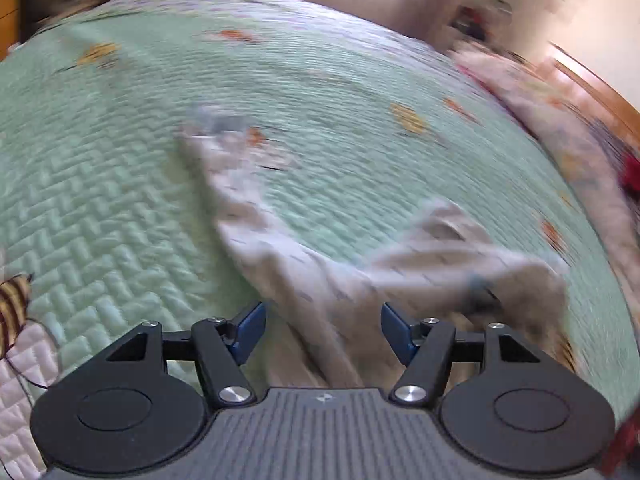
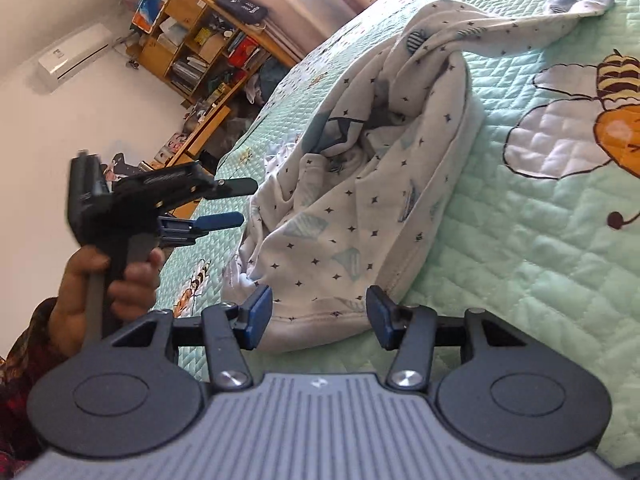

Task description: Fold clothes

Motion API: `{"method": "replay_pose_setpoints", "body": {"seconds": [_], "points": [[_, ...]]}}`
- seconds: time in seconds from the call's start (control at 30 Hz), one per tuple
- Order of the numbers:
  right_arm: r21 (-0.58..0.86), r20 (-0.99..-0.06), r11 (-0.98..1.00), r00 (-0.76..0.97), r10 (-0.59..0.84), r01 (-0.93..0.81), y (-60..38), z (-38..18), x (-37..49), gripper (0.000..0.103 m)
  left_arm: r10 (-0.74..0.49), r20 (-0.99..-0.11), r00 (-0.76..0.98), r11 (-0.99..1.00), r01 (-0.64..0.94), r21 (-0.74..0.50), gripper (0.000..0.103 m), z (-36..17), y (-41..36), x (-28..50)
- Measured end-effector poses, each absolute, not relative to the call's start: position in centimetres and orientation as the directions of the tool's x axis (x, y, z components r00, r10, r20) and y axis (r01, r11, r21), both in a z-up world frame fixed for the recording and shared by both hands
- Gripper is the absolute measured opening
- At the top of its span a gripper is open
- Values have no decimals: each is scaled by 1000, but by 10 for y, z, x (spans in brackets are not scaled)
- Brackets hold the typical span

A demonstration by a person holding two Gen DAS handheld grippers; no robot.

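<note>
White star-print garment point(image 2: 360, 184) lies crumpled on a green quilted bedspread point(image 2: 520, 240), its hem between the spread blue pads of the right gripper point(image 2: 319, 316), which grips nothing. Beside it, a hand point(image 2: 100, 276) holds the left gripper point(image 2: 240, 204), jaws parted and empty, just short of the cloth. Wooden shelves point(image 2: 200, 40) stand beyond.
</note>
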State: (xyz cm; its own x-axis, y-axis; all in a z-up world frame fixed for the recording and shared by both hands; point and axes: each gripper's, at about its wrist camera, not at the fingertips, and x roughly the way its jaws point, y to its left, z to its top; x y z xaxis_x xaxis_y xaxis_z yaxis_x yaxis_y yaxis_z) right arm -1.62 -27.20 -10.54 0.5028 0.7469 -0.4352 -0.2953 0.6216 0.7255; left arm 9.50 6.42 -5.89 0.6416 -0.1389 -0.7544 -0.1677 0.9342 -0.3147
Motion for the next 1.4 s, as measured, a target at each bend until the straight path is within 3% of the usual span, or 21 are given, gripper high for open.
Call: {"method": "replay_pose_setpoints", "body": {"seconds": [0.3,0.33,0.37,0.4,0.43,0.53,0.87,1.03,1.2,1.4], "points": [[730,-432,619,504,747,-291,-272,-111,-14,54,-196,-789,582,856,-291,-428,65,-89,87,138],[730,-432,619,505,747,-290,-273,-112,-14,54,-199,-783,589,851,-292,-437,51,-89,87,139],[732,-431,618,507,747,-288,-273,-112,-13,54,-200,-776,599,850,-287,-442,30,-87,87,140],[733,-430,617,509,746,-286,-273,-113,-13,54,-201,-768,608,850,-281,-446,22,-85,86,140],[732,-429,618,510,745,-287,-272,-113,-13,54,-201,-758,621,858,-262,-442,15,-81,85,138],[724,-430,624,517,740,-292,-270,-113,-14,54,-194,-714,672,895,-178,-410,11,-58,74,125],[718,-447,643,532,719,-266,-268,-114,-11,54,-353,-282,892,801,133,-583,11,109,82,46],[713,-451,648,533,716,-268,-267,-112,-10,54,-277,-133,952,779,142,-610,11,146,119,-11],[705,-453,643,508,733,-300,-266,-111,-12,56,-85,-278,957,804,-99,-586,11,115,154,-30],[677,-402,650,566,720,-346,-281,-91,-10,56,-103,-413,905,786,-180,-591,11,65,169,-35]]}}
